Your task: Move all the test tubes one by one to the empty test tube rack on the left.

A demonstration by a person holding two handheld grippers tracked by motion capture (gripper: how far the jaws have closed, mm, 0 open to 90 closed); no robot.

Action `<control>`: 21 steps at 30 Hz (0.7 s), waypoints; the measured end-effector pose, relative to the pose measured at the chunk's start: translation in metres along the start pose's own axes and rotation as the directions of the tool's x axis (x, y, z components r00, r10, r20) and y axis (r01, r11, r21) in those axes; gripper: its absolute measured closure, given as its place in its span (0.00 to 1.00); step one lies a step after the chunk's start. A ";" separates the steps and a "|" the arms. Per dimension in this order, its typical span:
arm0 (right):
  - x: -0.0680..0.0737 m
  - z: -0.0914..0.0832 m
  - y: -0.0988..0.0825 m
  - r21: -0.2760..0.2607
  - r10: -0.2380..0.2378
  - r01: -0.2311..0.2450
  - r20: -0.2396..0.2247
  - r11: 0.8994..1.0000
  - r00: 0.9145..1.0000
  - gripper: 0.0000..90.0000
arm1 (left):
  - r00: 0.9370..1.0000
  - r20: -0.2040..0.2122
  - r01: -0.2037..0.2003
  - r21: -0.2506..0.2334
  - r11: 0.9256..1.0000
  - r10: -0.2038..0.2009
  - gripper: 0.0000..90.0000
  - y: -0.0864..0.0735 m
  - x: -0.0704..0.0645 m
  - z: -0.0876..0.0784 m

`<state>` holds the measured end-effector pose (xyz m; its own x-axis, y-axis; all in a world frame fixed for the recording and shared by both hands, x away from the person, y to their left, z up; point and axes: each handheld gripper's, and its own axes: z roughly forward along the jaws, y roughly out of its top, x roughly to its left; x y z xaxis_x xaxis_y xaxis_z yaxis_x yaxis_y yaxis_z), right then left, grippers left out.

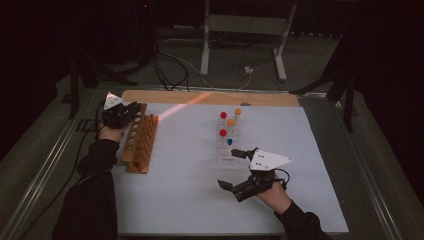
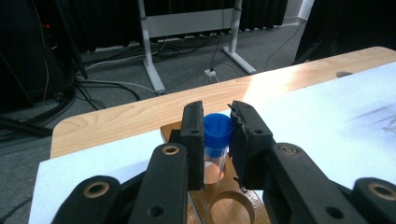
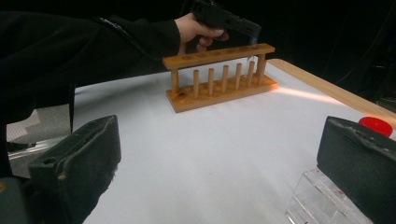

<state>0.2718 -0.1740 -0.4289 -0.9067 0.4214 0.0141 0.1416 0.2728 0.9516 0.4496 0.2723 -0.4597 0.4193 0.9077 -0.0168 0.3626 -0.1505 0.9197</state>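
Wooden rack [image 1: 140, 142], a long drilled bar on round dowels, taken as landmark. At its far end, the left gripper [image 2: 218, 135] clamps its black jaws on a clear tube [image 2: 215, 151] with a ribbed blue cap, standing in the end hole. Right of the rack, near a clear plastic stand [image 1: 226, 150] of capped tubes, the right gripper [image 1: 236, 170] has its padded jaws wide apart.

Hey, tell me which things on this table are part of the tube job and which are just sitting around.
Part of the job:
- blue-capped tube, clamped in the left gripper over the wooden rack
- clear rack with capped tubes
- right gripper, open beside the clear rack

Just sitting around:
- metal stand on the floor
- floor cables
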 end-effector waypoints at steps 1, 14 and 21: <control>0.000 0.000 0.000 0.000 -0.001 0.001 0.001 1.000 1.000 0.00 | 1.000 0.003 0.001 0.001 1.000 -0.001 0.85 0.000 0.000 0.000; 0.000 0.000 0.000 0.004 0.001 -0.001 -0.002 1.000 1.000 0.00 | 1.000 0.026 -0.011 0.072 0.997 0.009 0.70 0.001 -0.005 0.003; -0.002 -0.003 0.002 0.000 0.002 -0.002 0.009 1.000 1.000 0.00 | 0.998 0.058 -0.001 0.029 1.000 -0.001 0.53 0.015 -0.005 -0.020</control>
<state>0.2731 -0.1772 -0.4263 -0.9028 0.4298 0.0134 0.1436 0.2720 0.9515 0.4359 0.2732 -0.4376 0.4670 0.8834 -0.0402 0.3863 -0.1629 0.9079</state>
